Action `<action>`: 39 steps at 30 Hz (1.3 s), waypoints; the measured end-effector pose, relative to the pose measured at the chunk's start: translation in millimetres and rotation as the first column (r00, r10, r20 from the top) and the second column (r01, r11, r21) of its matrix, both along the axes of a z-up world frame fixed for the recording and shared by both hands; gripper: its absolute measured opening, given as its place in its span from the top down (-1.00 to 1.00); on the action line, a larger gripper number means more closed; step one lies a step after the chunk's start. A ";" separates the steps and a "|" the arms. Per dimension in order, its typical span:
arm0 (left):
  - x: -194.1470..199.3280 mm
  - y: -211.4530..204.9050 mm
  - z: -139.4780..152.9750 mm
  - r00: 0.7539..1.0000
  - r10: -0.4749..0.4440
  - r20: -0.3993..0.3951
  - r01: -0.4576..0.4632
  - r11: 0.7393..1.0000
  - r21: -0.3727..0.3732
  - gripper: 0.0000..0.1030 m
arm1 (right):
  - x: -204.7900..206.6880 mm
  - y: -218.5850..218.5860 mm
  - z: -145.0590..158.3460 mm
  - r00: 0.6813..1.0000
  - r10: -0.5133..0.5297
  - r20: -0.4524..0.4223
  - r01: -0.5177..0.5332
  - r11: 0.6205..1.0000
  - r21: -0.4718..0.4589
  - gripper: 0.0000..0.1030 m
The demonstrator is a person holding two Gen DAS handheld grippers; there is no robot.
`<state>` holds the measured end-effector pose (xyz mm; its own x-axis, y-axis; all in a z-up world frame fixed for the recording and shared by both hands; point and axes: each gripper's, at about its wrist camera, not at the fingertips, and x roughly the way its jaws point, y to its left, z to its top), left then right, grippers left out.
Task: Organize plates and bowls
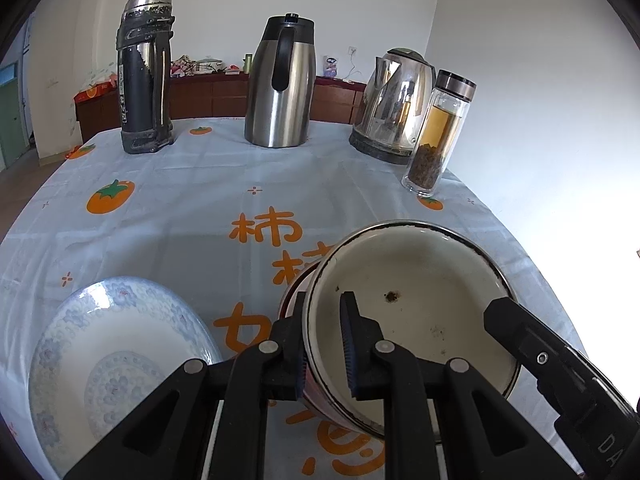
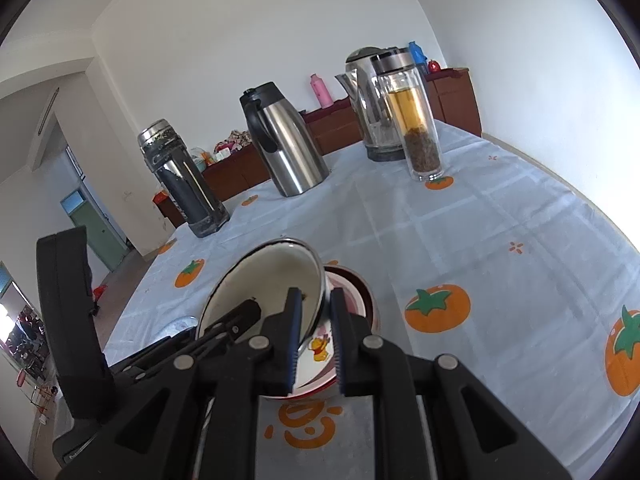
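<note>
A cream enamel bowl [image 1: 420,308] with a dark rim is tilted above the table. My left gripper [image 1: 326,344] is shut on its near-left rim, one finger inside and one outside. My right gripper [image 2: 316,336] is shut on the same bowl's [image 2: 272,284] right rim; its finger also shows in the left wrist view [image 1: 516,332]. A second bowl with a red rim and a cartoon print [image 2: 352,300] sits just under and behind it. A blue-patterned white plate [image 1: 116,356] lies on the table to the left.
At the table's far side stand a black thermos [image 1: 146,76], a steel carafe [image 1: 282,84], an electric kettle [image 1: 396,104] and a glass tea bottle [image 1: 440,132]. The tablecloth [image 1: 180,216] has orange persimmon prints. A wooden cabinet stands behind.
</note>
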<state>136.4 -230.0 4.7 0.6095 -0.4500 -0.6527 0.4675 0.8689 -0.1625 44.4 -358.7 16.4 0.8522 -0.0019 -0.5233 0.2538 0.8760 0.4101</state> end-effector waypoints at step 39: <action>-4.6 -7.3 -10.5 0.997 0.008 0.073 -0.012 0.999 0.049 0.67 | 11.1 0.9 -18.8 0.998 -0.065 -0.020 0.061 0.988 -0.144 0.68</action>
